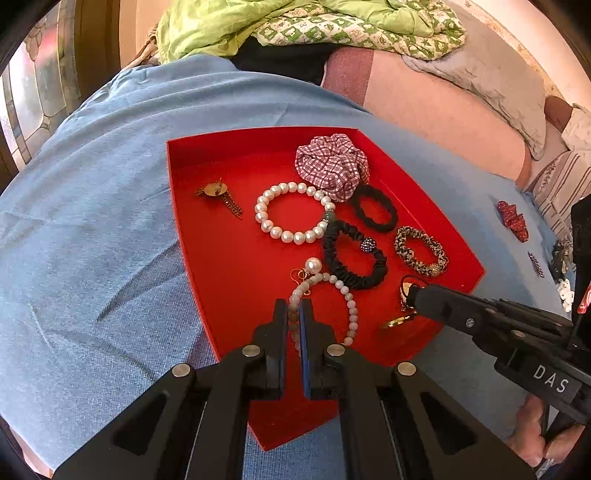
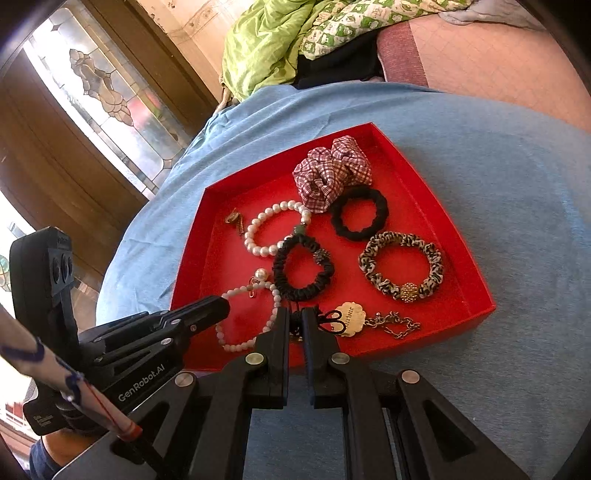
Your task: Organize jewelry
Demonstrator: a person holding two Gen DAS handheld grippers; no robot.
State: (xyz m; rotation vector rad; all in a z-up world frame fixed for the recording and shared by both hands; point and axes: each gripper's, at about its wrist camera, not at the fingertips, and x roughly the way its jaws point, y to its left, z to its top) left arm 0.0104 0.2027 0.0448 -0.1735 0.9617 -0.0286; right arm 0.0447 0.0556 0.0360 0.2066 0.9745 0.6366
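A red tray [image 1: 192, 236] [image 2: 424, 206] on a blue cloth holds a checked scrunchie [image 1: 332, 166], a white pearl bracelet [image 1: 291, 212], black hair ties [image 1: 373, 208], a leopard-print scrunchie [image 2: 400, 264], a gold earring [image 1: 218, 195] and a gold chain with a tag [image 2: 373, 321]. My left gripper [image 1: 294, 308] is shut on a pale bead bracelet [image 1: 343, 295] over the tray's near part. My right gripper [image 2: 294, 317] is shut on a black strand with a heart-shaped loop [image 2: 328, 319] beside the tag.
Small red bows [image 1: 511, 218] and other hair clips [image 1: 535, 264] lie on the blue cloth right of the tray. Green bedding [image 1: 295, 26] and a pink mattress [image 1: 443, 107] lie behind. A stained-glass door [image 2: 110, 99] stands at the left.
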